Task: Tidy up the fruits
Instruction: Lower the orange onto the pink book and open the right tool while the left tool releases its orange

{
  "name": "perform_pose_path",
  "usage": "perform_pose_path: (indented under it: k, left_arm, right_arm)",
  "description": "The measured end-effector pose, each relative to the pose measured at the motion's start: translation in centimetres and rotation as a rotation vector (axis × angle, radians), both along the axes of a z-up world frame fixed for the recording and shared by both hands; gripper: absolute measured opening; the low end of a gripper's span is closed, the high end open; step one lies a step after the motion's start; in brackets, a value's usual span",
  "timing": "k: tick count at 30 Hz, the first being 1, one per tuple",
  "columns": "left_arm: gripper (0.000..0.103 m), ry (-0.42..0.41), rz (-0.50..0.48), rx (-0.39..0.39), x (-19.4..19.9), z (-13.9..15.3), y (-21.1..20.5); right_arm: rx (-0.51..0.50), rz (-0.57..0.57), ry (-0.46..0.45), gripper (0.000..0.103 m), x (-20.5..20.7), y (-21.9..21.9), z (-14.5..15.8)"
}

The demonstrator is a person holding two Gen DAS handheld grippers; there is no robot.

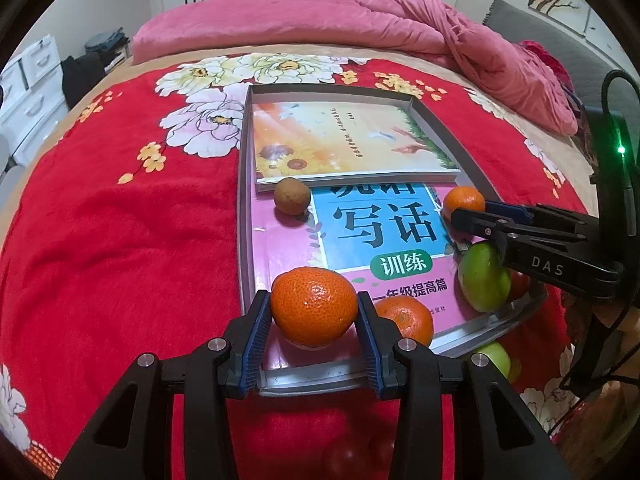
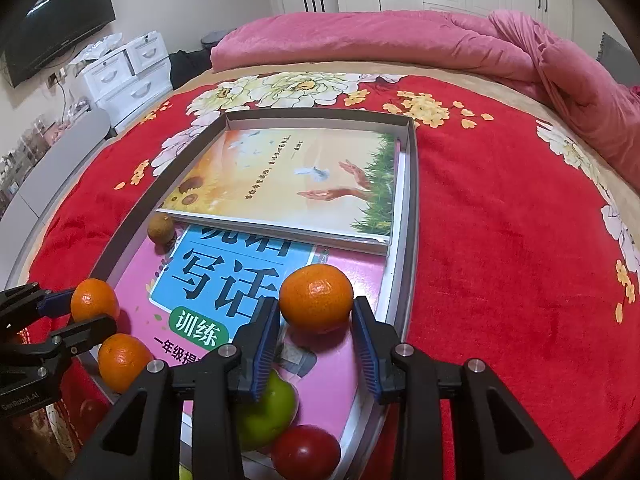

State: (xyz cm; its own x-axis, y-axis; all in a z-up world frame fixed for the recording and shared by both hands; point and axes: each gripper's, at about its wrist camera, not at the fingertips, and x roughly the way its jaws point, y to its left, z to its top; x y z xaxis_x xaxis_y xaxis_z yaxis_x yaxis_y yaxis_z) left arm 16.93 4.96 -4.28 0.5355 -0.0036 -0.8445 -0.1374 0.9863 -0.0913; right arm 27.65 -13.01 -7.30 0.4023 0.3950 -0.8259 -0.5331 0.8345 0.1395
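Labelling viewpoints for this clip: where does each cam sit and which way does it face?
Left wrist: on the left gripper, at the near left end of the grey tray, angled down and forward; its fingers clamp a mandarin; the right gripper enters at right, holding another mandarin.
Right wrist: on the right gripper, near the tray's right side, angled down and forward; its fingers clamp that mandarin; the left gripper shows at left.
Shared: tray, both books, kiwi, green apple, loose mandarin, red floral blanket.
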Motion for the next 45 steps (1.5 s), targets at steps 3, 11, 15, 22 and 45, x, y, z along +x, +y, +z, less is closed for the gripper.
perform_pose_path:
  k: [3, 11, 15, 22, 45]
  left_arm:
    - [0.043, 0.004, 0.01, -0.005, 0.0, 0.0, 0.1]
    - [0.043, 0.011, 0.019, -0.006, 0.0, 0.0, 0.1]
    - [0.044, 0.011, 0.025, -0.007, 0.0, 0.0, 0.1]
    - [0.046, 0.011, 0.028, -0.011, 0.1, 0.0, 0.3]
    - [0.057, -0.019, 0.029, -0.048, -0.4, 1.5, -0.3]
  right_arm:
    - [0.012, -0.002, 0.01, 0.038, 0.0, -0.2, 0.1]
    - [0.03, 0.015, -0.004, 0.053, -0.4, -0.1, 0.5]
    - [0.047, 0.01, -0.008, 0.054, -0.6, -0.3, 1.0]
    - [0.064, 0.011, -0.028, 0.059, -1.0, -0.4, 1.7]
    - [0.073, 0.012, -0.077, 0.071, -2.1, -0.7, 3.2]
